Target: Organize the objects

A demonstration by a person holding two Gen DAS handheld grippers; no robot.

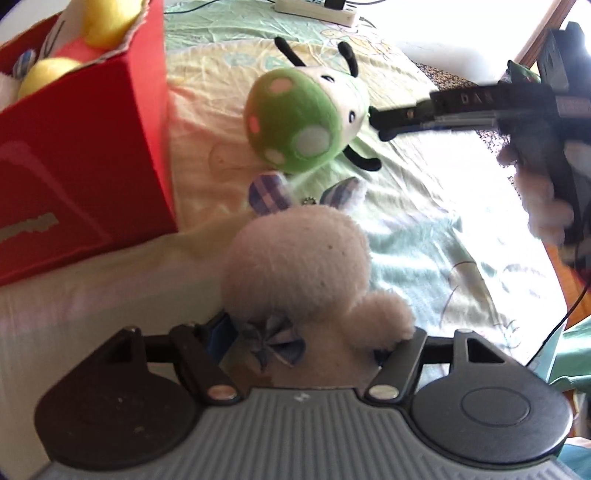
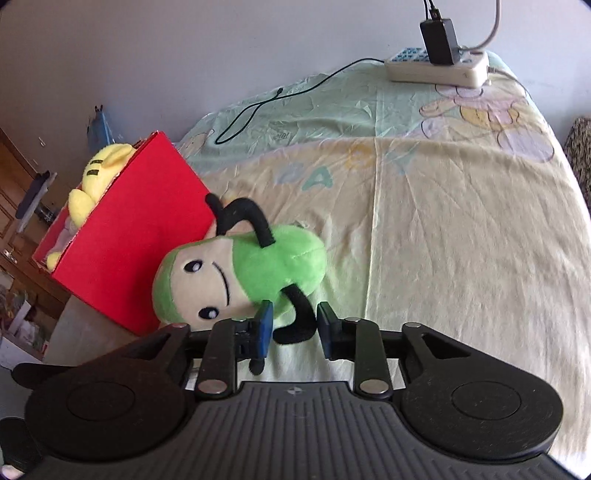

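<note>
My left gripper [image 1: 317,332] is shut on a white plush bunny [image 1: 295,258] with plaid ears and a plaid bow, held low over the bed. Beyond it is a green spotted plush bug [image 1: 295,122] with black feelers and legs. In the right wrist view the plush bug [image 2: 258,266] rests on its side against the red box [image 2: 140,229]. My right gripper [image 2: 295,325] is shut on one of its black legs, and in the left wrist view the right gripper [image 1: 378,123] reaches in from the right. The red box [image 1: 81,147] holds yellow plush toys [image 1: 107,22].
A pale patterned bed sheet [image 2: 443,221] covers the bed. At its far end lie a white power strip [image 2: 436,70] with a black adapter and a thin black cable [image 2: 266,99]. A hand [image 1: 543,195] holds the right gripper's grip. Wooden furniture stands beyond the red box.
</note>
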